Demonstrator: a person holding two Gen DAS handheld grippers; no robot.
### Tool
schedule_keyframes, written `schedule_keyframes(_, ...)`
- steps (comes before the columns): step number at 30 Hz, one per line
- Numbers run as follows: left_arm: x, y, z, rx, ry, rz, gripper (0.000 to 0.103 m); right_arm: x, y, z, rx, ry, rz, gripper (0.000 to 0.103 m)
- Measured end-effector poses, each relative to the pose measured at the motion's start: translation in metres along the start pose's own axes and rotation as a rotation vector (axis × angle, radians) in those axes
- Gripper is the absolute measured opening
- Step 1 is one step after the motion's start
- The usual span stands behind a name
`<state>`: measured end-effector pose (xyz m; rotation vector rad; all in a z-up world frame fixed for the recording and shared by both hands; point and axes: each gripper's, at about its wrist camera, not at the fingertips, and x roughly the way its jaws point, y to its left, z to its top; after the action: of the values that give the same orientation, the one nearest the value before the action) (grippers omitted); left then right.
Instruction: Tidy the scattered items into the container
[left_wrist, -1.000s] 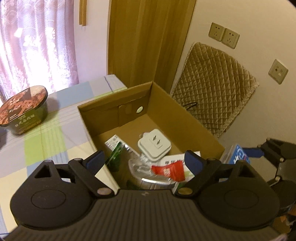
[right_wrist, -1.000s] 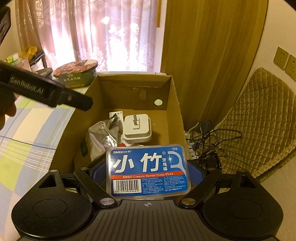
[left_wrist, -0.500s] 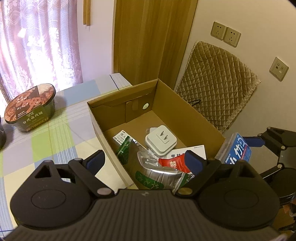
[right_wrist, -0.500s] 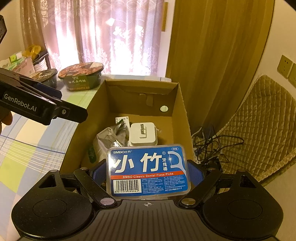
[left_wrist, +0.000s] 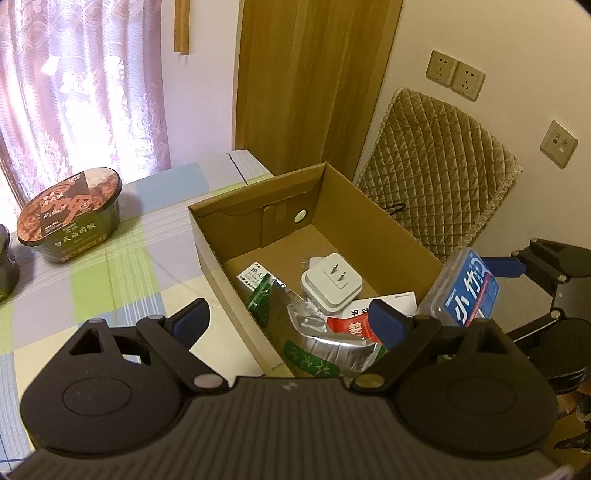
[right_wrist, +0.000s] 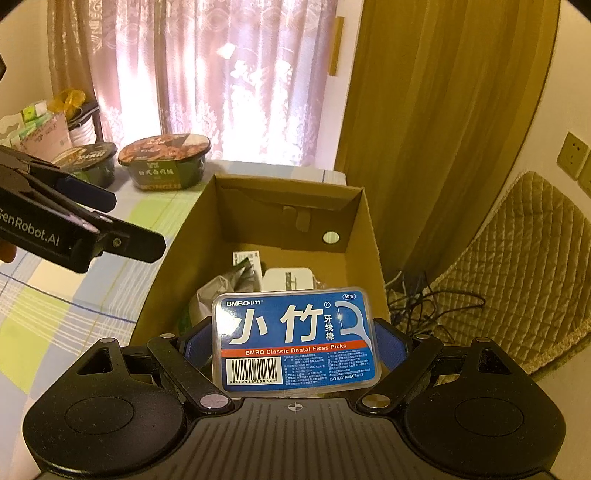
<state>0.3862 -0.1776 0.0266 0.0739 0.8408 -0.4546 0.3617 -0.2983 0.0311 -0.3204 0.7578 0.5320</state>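
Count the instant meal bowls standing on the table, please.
2. One bowl stands near the far left corner of the cardboard box; the second is to its left, partly behind the left gripper. Others may be hidden.

A home room: lace curtains (right_wrist: 207, 74) at a bright window, a quilted chair cushion (left_wrist: 439, 166), wall sockets (left_wrist: 455, 75), and instant-meal bowls (right_wrist: 164, 160) on a checked cloth (left_wrist: 110, 273).

We count one box (left_wrist: 373, 221), and inside it one plug (left_wrist: 331, 284), one foil pouch (left_wrist: 325, 343), one red sachet (left_wrist: 349, 326) and one leaflet (left_wrist: 395, 302). One floss case (right_wrist: 295, 339) sits outside it. Two noodle bowls (right_wrist: 166, 160) (right_wrist: 86, 164) stand on the surface (left_wrist: 110, 280). We see two tongs (left_wrist: 288, 321) (right_wrist: 295, 345).
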Motion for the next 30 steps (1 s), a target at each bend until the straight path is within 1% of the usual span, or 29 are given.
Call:
schedule_keyframes(5,-0.002,0.005,-0.001,-0.011,-0.005,0.011,0.09,0.008,0.006,0.002,-0.029,0.014,0.02,0.09)
schedule_keyframes(6,-0.002,0.006,-0.002,-0.012,-0.004,0.013,0.09,0.011,0.008,0.001,-0.042,0.018,0.022,0.099)
schedule_keyframes(7,-0.002,0.006,-0.002,-0.014,-0.004,0.015,0.09,0.012,0.01,0.0,-0.052,0.016,0.016,0.103)
schedule_keyframes(9,-0.002,0.008,-0.004,-0.019,-0.002,0.016,0.09,0.011,0.012,-0.003,-0.063,-0.004,0.014,0.103)
schedule_keyframes(16,-0.012,0.011,-0.015,-0.042,0.003,0.027,0.09,0.005,0.006,-0.012,-0.047,0.019,0.004,0.103)
schedule_keyframes(19,-0.022,0.006,-0.023,-0.058,0.004,0.03,0.091,-0.007,0.0,-0.02,-0.011,0.024,-0.005,0.103)
schedule_keyframes(21,-0.03,-0.003,-0.03,-0.064,0.004,0.037,0.096,-0.018,-0.005,-0.027,0.037,0.031,-0.01,0.103)
schedule_keyframes(26,-0.052,-0.031,-0.051,-0.107,0.014,0.044,0.101,-0.049,-0.014,-0.045,0.13,0.058,-0.025,0.103)
schedule_keyframes(30,-0.072,-0.054,-0.068,-0.148,0.021,0.047,0.101,-0.08,-0.017,-0.059,0.184,0.07,-0.045,0.103)
